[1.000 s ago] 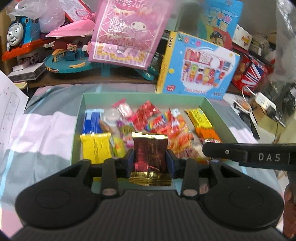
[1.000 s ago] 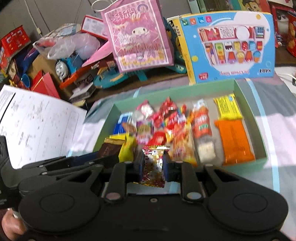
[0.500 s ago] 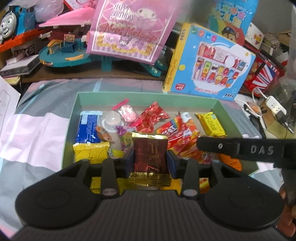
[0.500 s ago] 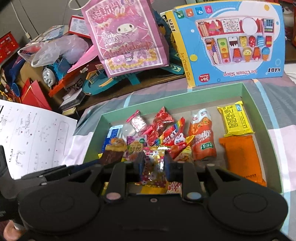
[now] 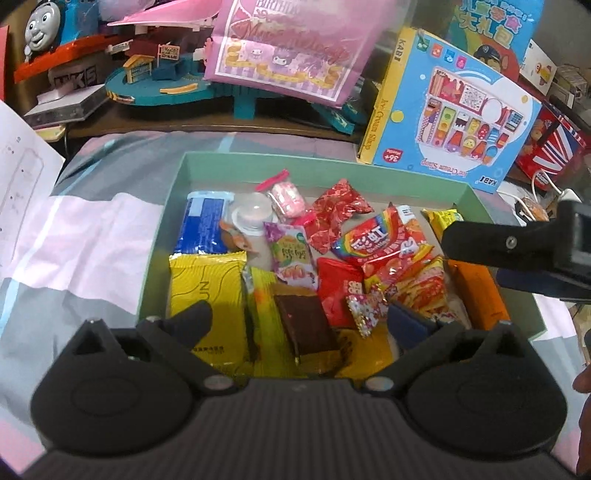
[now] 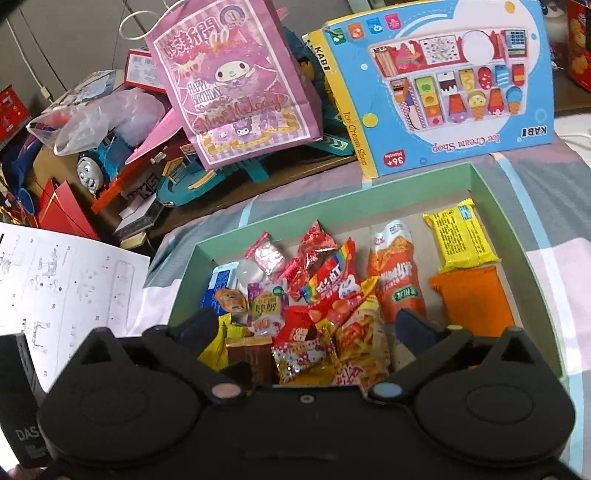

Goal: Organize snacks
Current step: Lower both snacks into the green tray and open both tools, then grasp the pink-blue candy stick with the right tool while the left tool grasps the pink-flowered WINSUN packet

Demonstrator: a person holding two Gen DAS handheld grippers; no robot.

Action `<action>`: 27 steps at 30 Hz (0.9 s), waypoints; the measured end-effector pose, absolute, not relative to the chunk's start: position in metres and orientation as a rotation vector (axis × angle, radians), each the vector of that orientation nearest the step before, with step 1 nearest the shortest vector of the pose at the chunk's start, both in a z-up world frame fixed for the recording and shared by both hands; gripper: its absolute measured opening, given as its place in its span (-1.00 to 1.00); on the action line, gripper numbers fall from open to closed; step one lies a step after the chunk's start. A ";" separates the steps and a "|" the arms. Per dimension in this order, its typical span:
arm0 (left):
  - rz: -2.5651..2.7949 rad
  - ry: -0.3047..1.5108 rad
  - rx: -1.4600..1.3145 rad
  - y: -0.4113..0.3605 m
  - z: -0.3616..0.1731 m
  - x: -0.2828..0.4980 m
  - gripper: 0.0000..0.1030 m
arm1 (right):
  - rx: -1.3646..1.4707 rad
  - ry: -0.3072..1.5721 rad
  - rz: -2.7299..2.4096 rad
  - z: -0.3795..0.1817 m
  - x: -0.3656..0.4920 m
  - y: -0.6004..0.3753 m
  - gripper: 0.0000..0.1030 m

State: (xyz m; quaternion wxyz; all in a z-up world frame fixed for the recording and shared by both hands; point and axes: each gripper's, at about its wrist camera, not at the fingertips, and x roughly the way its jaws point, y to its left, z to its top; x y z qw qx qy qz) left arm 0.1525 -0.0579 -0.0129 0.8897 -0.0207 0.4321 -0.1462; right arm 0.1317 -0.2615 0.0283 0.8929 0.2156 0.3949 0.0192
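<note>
A green box [image 5: 177,192] [image 6: 491,192] holds several snack packets. My left gripper [image 5: 299,317] is open over the box's near edge. A brown and gold chocolate packet [image 5: 308,326] lies loose between its fingers, on yellow packets [image 5: 207,291]. My right gripper [image 6: 310,328] is open too. A small sparkly candy packet [image 6: 301,356] lies loose below it, beside the brown packet [image 6: 249,356]. The same candy packet shows in the left wrist view [image 5: 365,308]. The right gripper's body [image 5: 517,251] hangs over the box's right side.
The box sits on a grey and pink cloth [image 5: 92,236]. A paper sheet [image 6: 55,295] lies to the left. Behind stand a pink gift bag [image 6: 229,81], a blue Ice Cream Shop toy box [image 6: 461,81], a toy train [image 5: 40,26] and other toys.
Both grippers have opened. The brown packet and the sparkly candy packet have dropped out of them into the box. Both grippers moved forward over the box.
</note>
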 end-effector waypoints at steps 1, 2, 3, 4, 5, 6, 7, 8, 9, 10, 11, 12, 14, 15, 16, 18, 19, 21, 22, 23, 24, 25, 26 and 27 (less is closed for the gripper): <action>-0.306 0.896 -0.042 -0.059 -0.011 0.150 1.00 | 0.444 0.819 0.040 0.030 0.128 -0.262 1.00; -0.306 0.894 -0.041 -0.059 -0.009 0.147 1.00 | 0.439 0.821 0.041 0.032 0.126 -0.262 1.00; -0.307 0.891 -0.039 -0.059 -0.008 0.145 1.00 | 0.435 0.820 0.041 0.033 0.123 -0.261 1.00; -0.309 0.887 -0.038 -0.059 -0.005 0.142 1.00 | 0.432 0.817 0.040 0.035 0.120 -0.261 1.00; -0.312 0.884 -0.037 -0.059 -0.003 0.139 1.00 | 0.431 0.814 0.040 0.037 0.117 -0.262 1.00; -0.313 0.880 -0.036 -0.059 -0.001 0.135 1.00 | 0.431 0.811 0.040 0.039 0.114 -0.262 1.00; -0.315 0.877 -0.036 -0.058 0.001 0.133 1.00 | 0.432 0.808 0.038 0.041 0.110 -0.262 1.00; -0.317 0.875 -0.036 -0.058 0.002 0.129 1.00 | 0.431 0.806 0.036 0.043 0.107 -0.262 1.00; -0.320 0.873 -0.036 -0.058 0.004 0.126 1.00 | 0.429 0.803 0.032 0.044 0.102 -0.262 1.00; -0.322 0.872 -0.036 -0.058 0.006 0.123 1.00 | 0.428 0.801 0.030 0.046 0.099 -0.263 1.00; -0.324 0.871 -0.035 -0.058 0.007 0.120 1.00 | 0.428 0.800 0.028 0.047 0.095 -0.264 1.00; -0.327 0.871 -0.034 -0.059 0.008 0.116 1.00 | 0.429 0.799 0.024 0.048 0.091 -0.266 1.00; -0.335 0.871 -0.027 -0.060 0.009 0.109 1.00 | 0.431 0.798 0.017 0.049 0.082 -0.269 1.00; -0.341 0.871 -0.022 -0.061 0.009 0.105 1.00 | 0.434 0.797 0.012 0.049 0.078 -0.271 1.00; -0.347 0.873 -0.017 -0.062 0.009 0.100 1.00 | 0.438 0.797 0.006 0.049 0.072 -0.274 1.00; -0.361 0.879 -0.004 -0.065 0.006 0.093 1.00 | 0.444 0.796 -0.005 0.047 0.063 -0.281 1.00; -0.369 0.885 0.003 -0.067 0.004 0.089 1.00 | 0.447 0.798 -0.013 0.046 0.057 -0.285 1.00; -0.384 0.902 0.018 -0.072 -0.004 0.082 1.00 | 0.452 0.805 -0.030 0.041 0.048 -0.293 1.00; -0.392 0.915 0.027 -0.075 -0.008 0.079 1.00 | 0.458 0.812 -0.040 0.037 0.044 -0.297 1.00; -0.401 0.926 0.037 -0.078 -0.013 0.075 1.00 | 0.464 0.818 -0.047 0.034 0.041 -0.300 1.00; -0.411 0.938 0.049 -0.082 -0.018 0.073 1.00 | 0.471 0.825 -0.054 0.030 0.036 -0.304 1.00; -0.421 0.948 0.066 -0.086 -0.023 0.070 1.00 | 0.476 0.830 -0.058 0.026 0.033 -0.307 1.00; -0.431 0.959 0.083 -0.090 -0.029 0.068 1.00 | 0.481 0.839 -0.062 0.022 0.029 -0.311 1.00; -0.440 0.968 0.099 -0.094 -0.034 0.066 1.00 | 0.485 0.850 -0.061 0.017 0.026 -0.314 1.00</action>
